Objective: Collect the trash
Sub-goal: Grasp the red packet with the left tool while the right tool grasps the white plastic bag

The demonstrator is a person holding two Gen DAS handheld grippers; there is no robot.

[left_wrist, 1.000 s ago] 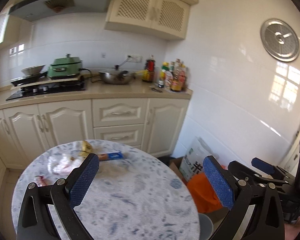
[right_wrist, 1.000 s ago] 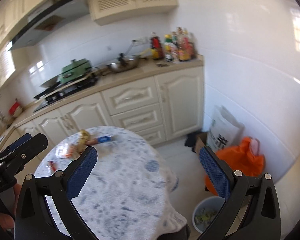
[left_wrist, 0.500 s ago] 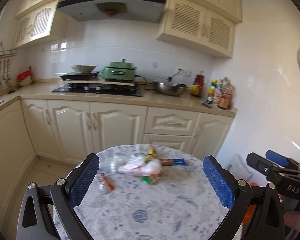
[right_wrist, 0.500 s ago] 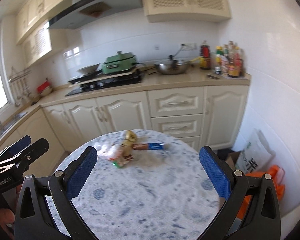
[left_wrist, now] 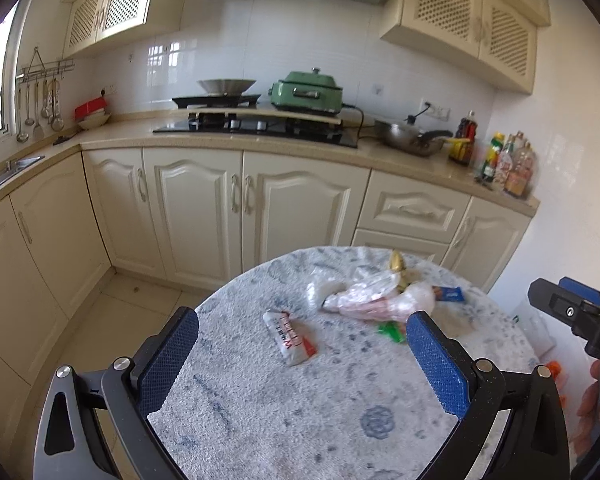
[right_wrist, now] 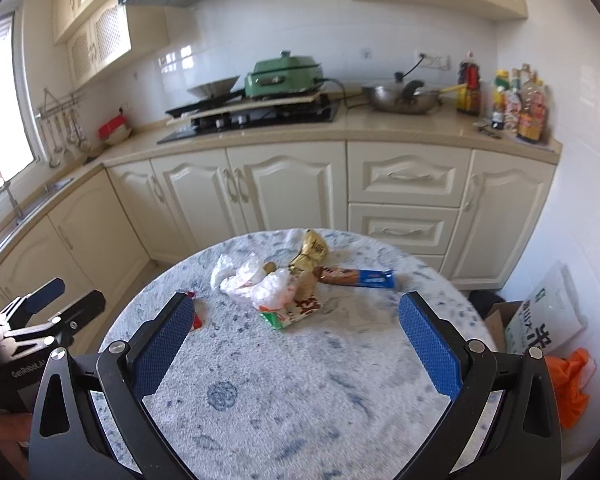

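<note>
Item: trash, loose, on the round table (left_wrist: 260, 408) with its blue-patterned white cloth.

- White and red wrapper (left_wrist: 290, 337): lies flat and alone, nearest the left gripper (left_wrist: 302, 360), apart from the other pieces. In the right wrist view only its red end shows past the left finger.
- Clear plastic bag (right_wrist: 256, 280): crumpled, at the middle of the heap, lying over a red, white and green packet (right_wrist: 296, 312).
- Gold wrapper (right_wrist: 312, 252): crumpled, standing up at the far side of the heap, touching the bag.
- Blue and brown bar wrapper (right_wrist: 358, 278): flat, on the right of the heap, one end reaching in under the gold piece.

Tools: left gripper spread wide, nothing between its pads. Right gripper (right_wrist: 296, 336) likewise wide and holding nothing. Both hover over the near part of the table, short of the trash.

Step in hand, as judged: approach to a first pick; nothing collected yet.

Handling notes: the lone wrapper looks the easiest first take for the left gripper, with the pads set across its narrow width and low to the cloth. The bag is limp and would likely drag its neighbours, so a pinch at its bunched middle seems safest. Flat wrappers may slide on the cloth; a slow close is advised.

Surroundings: orange bag (right_wrist: 572, 384) and printed white sack (right_wrist: 548, 320) on the floor to the right; cream cabinets (right_wrist: 284, 188) behind.
</note>
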